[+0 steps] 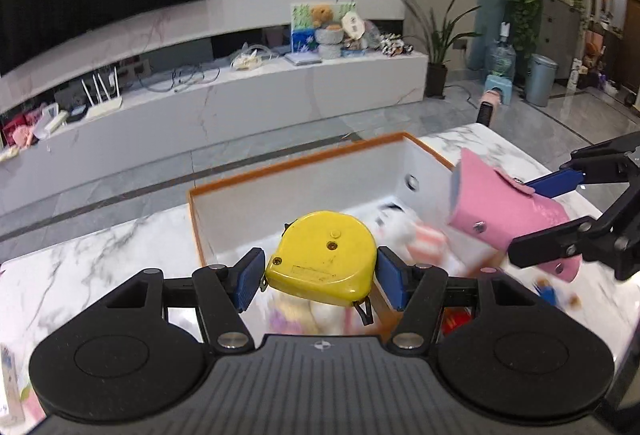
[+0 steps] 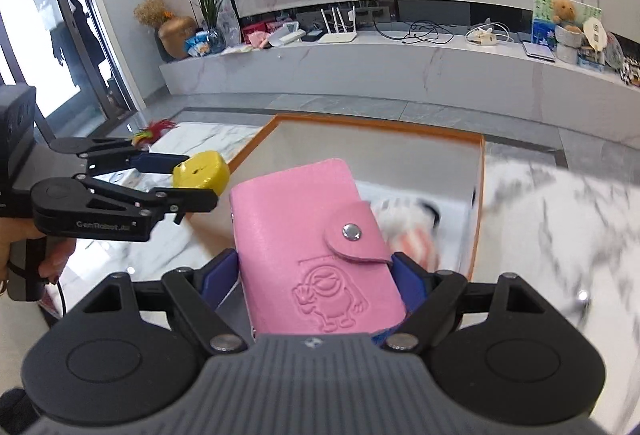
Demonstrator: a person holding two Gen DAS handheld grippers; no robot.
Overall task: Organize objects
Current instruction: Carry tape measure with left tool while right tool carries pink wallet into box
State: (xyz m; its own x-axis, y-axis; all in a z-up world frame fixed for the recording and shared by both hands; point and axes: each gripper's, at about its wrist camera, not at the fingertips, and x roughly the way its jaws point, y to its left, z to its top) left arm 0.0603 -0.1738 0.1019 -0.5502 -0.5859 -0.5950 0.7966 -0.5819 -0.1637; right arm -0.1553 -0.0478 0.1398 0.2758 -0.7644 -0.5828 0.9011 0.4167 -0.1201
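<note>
Black "GenRobot" left gripper clamping yellow tape measure, right fingers gripping pink wallet

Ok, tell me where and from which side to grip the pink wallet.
Grip the pink wallet across its two long edges, coming from its short end, as the right gripper does. It is flat and rectangular, so the pads meet straight, parallel sides and clear the snap flap.

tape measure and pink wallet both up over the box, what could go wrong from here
The yellow tape measure is pinched only at its rounded sides by the left gripper; it might slip out. The pink wallet, in the right gripper, could land on the soft toy already in the orange-rimmed box.
</note>
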